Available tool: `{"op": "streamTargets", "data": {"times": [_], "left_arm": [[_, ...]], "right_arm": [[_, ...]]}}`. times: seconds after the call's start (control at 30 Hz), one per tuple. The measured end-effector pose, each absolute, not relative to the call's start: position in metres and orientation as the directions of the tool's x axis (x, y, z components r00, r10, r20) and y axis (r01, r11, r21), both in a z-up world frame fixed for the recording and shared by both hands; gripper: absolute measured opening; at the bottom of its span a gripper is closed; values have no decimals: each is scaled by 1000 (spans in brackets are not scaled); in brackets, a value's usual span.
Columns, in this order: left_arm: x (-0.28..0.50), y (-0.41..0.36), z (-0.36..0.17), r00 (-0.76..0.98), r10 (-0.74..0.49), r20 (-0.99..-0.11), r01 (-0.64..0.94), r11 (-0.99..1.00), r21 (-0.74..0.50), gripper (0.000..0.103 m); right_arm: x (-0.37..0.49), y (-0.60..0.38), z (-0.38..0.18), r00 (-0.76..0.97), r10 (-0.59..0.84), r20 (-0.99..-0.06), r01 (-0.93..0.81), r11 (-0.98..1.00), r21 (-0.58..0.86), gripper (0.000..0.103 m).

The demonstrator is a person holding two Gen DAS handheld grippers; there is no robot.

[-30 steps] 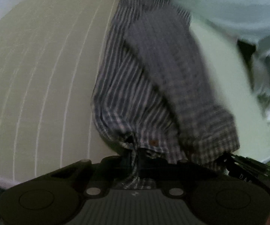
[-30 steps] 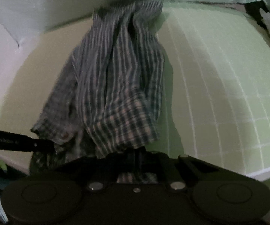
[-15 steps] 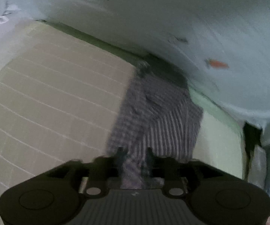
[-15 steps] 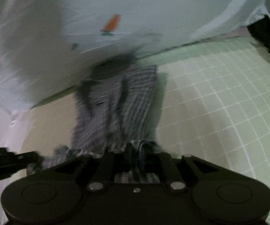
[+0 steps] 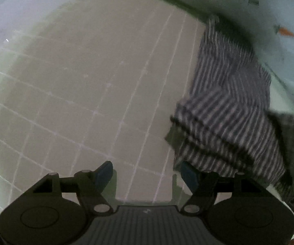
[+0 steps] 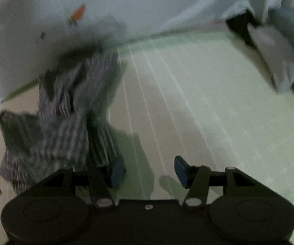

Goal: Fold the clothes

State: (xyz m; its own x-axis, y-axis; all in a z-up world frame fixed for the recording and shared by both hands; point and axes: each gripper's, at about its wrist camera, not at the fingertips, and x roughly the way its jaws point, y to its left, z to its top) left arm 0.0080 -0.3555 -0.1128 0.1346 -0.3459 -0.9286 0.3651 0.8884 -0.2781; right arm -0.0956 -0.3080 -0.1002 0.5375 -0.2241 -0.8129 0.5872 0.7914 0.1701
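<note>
The left gripper (image 5: pixel 147 173) stands with its blue-padded fingers (image 5: pixel 104 172) spread wide and nothing between them, over a pale green mat printed with a white grid (image 5: pixel 85 91). The task's thing, a crumpled grey-and-white striped cotton shirt (image 5: pixel 228 112), lies in a loose heap on the mat to the right of this gripper, its far end against a pale blue cloth backdrop with a small orange carrot print (image 5: pixel 286 32). The right gripper (image 6: pixel 150 170) is likewise spread apart and empty; in its view the striped shirt (image 6: pixel 65 122) sits to the left, blurred, its near edge just beside the left blue pad (image 6: pixel 117 170). A heap of pale fabric (image 6: pixel 273 47) lies at the mat's far right.
</note>
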Motion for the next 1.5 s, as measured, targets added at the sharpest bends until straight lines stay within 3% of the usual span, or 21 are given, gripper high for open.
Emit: {"op": "streamTargets", "data": {"times": [0.17,0.47,0.67,0.83,1.13,1.5], "left_arm": [[-2,-382,-118,115,-335,-935,487,840,-241,77],[24,-431,-104,212,-397,-893,539,810,-231,77],[91,-478,-62,401,-457,-794,472,846,-248,78],[100,-480,-43,490,-459,-741,461,858,-226,88],[58,-441,-93,265,-428,-864,433,853,-290,88],[38,-469,-115,232,-349,-908,575,802,-161,88]], "right_arm": [[-91,-284,-104,551,-169,-817,478,867,143,62],[-44,-259,-102,609,-110,-786,241,969,51,62],[33,-300,-81,721,-121,-682,271,955,117,63],[67,-328,-72,731,-244,-637,383,920,86,65],[0,-326,-101,659,-194,-727,473,858,199,74],[-11,-321,-116,611,-177,-771,478,860,182,78]]}}
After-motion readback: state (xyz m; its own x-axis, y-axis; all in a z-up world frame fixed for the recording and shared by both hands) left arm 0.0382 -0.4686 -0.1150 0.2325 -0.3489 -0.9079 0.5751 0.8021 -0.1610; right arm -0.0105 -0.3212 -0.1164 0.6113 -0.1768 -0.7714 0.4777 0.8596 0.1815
